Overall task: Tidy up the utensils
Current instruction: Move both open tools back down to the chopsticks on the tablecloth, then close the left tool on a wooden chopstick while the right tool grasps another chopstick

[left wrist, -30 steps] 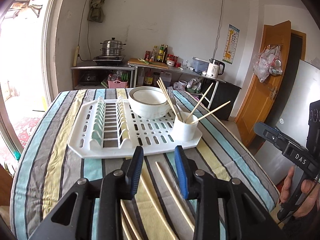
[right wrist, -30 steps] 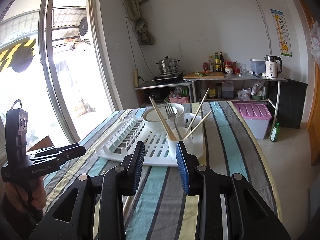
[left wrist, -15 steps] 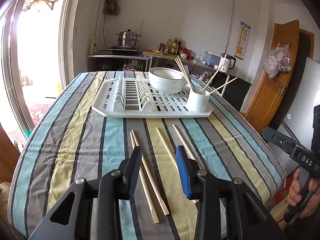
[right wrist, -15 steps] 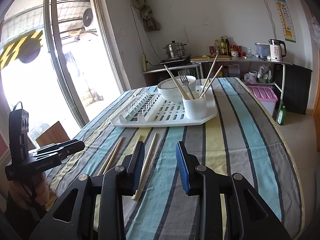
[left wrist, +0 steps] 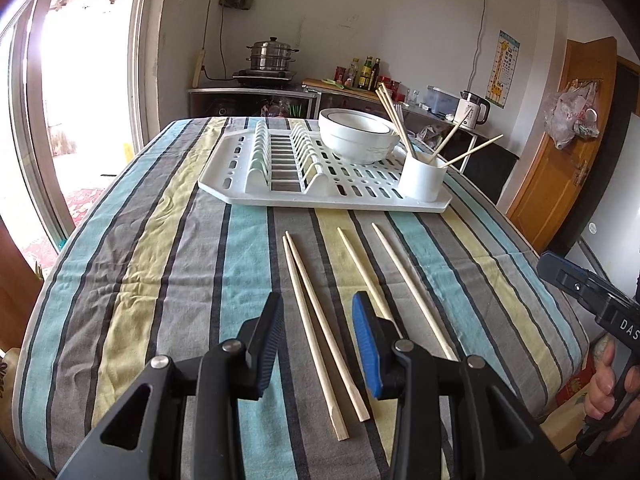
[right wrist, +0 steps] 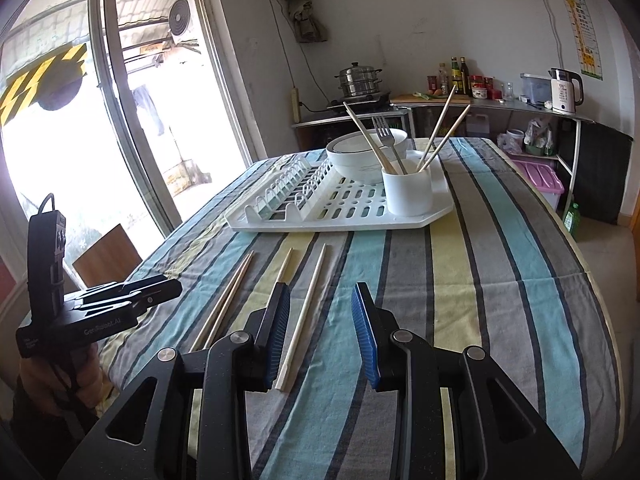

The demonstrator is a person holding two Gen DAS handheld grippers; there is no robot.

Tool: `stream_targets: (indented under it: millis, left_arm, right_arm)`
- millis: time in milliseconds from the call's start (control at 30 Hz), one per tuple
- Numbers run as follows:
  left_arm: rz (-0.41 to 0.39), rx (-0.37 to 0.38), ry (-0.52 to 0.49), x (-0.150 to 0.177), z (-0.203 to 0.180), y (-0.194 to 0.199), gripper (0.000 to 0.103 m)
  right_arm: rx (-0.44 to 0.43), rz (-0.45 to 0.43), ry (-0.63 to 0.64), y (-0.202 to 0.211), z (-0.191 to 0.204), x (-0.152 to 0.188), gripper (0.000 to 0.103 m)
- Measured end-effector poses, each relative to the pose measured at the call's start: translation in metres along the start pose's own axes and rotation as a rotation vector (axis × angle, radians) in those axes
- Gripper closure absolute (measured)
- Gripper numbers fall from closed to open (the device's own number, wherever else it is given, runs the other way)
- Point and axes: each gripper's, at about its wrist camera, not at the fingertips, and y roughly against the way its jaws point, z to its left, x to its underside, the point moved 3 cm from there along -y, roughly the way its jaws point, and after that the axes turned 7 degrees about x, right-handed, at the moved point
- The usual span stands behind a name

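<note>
Several wooden chopsticks (left wrist: 316,332) lie loose on the striped tablecloth in front of a white drying rack (left wrist: 320,196). A white cup (left wrist: 422,178) on the rack's right end holds more chopsticks and a fork (right wrist: 386,136). My left gripper (left wrist: 318,344) is open and empty, low over the near ends of the left pair. My right gripper (right wrist: 320,340) is open and empty, over the near end of one chopstick (right wrist: 306,312). The cup (right wrist: 407,194) and rack (right wrist: 340,212) also show in the right wrist view.
A white bowl (left wrist: 358,140) sits on the rack behind the cup. The table's right edge (left wrist: 560,280) drops off near the right gripper's handle (left wrist: 592,300). A counter with a steamer pot (left wrist: 272,54), bottles and a kettle (left wrist: 472,110) stands behind the table.
Both grippers have pulled back from the rack toward the table's near edge and lowered over the loose chopsticks. Both stayed open and empty.
</note>
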Motion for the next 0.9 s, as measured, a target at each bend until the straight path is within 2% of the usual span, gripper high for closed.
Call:
stream_targets:
  millis: [233, 900]
  left_arm:
    - [0.078, -0.050, 0.025, -0.004, 0.021, -0.028, 0.066]
    - [0.183, -0.067, 0.038, -0.013, 0.031, -0.069, 0.066]
  right_arm:
    - [-0.009, 0.030, 0.013, -0.017, 0.010, -0.004, 0.070]
    - [-0.042, 0.105, 0.037, -0.060, 0.031, -0.016, 0.072]
